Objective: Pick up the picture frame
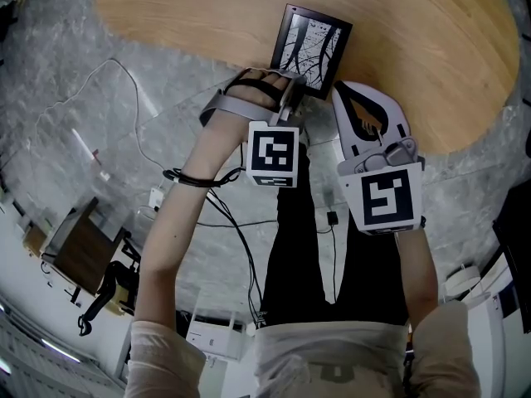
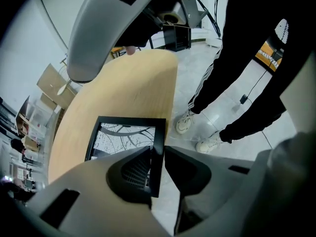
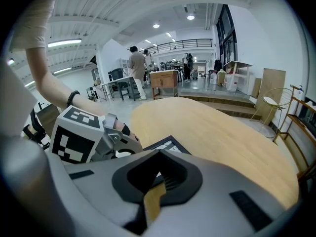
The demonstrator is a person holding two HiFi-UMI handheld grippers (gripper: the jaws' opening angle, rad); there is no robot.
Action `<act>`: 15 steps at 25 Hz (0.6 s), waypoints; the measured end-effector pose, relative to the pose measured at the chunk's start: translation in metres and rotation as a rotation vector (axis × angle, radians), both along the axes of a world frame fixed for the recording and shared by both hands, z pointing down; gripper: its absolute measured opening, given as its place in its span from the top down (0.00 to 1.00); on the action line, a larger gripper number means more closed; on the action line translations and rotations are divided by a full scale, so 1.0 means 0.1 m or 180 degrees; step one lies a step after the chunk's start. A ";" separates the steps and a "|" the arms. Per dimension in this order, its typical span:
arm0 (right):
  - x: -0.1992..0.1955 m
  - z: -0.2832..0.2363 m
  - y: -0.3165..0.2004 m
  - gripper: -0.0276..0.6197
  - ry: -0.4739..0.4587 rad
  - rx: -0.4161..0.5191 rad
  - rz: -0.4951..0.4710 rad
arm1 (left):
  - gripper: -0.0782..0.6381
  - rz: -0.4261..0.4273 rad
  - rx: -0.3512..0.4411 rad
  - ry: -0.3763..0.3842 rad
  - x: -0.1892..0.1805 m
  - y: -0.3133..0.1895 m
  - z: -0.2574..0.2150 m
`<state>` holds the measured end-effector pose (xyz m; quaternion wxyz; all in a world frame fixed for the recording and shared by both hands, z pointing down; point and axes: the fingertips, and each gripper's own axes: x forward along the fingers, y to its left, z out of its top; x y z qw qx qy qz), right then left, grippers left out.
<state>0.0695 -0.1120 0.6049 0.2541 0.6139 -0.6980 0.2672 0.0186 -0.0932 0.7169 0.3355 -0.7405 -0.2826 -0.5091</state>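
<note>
A pale oval wooden table (image 1: 431,56) stood on a grey, marble-patterned floor (image 1: 58,89). Black cables (image 1: 241,239) trailed across that floor toward a small white box (image 1: 211,334), and a dark brown cabinet (image 1: 79,251) sat off to one side. Beside the table's edge, white sneakers (image 2: 184,123) and black trousers with white stripes (image 2: 207,83) were planted on the floor. Beyond the table was a large white hall: several people (image 3: 137,65) stood near a wooden counter (image 3: 164,81), round ceiling lights (image 3: 190,17) shone overhead, and a tall light-brown board (image 3: 274,88) leaned against the far wall.
</note>
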 end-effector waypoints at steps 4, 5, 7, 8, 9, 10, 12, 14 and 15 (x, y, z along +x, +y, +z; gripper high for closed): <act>0.00 -0.02 0.00 0.95 0.0010 0.0011 -0.0019 | 0.75 -0.0032 0.0009 0.0007 -0.01 0.01 -0.02; 0.00 -0.02 0.01 0.95 0.0013 0.0010 -0.0025 | 0.76 -0.0037 0.0012 0.0008 -0.01 0.01 -0.02; 0.01 -0.03 0.02 0.95 0.0013 0.0004 -0.0028 | 0.76 -0.0043 0.0018 0.0010 0.00 0.02 -0.03; 0.02 -0.03 0.03 0.95 0.0005 -0.0001 -0.0014 | 0.76 -0.0050 0.0017 0.0010 0.01 0.02 -0.03; 0.03 -0.03 0.03 0.95 -0.0008 -0.0007 0.0009 | 0.76 -0.0064 0.0010 0.0006 0.01 0.03 -0.04; 0.03 -0.04 0.03 0.95 -0.0011 -0.0009 0.0018 | 0.76 -0.0080 -0.0001 -0.0003 0.01 0.03 -0.04; 0.01 -0.04 0.02 0.95 0.0024 0.0002 -0.0035 | 0.76 -0.0101 -0.0021 -0.0037 -0.02 0.04 -0.04; -0.02 -0.04 0.02 0.95 0.0016 0.0009 -0.0021 | 0.77 -0.0100 -0.0033 -0.0073 -0.06 0.07 -0.02; -0.04 -0.04 0.03 0.95 0.0006 0.0011 -0.0003 | 0.78 -0.0096 -0.0040 -0.0090 -0.08 0.08 -0.01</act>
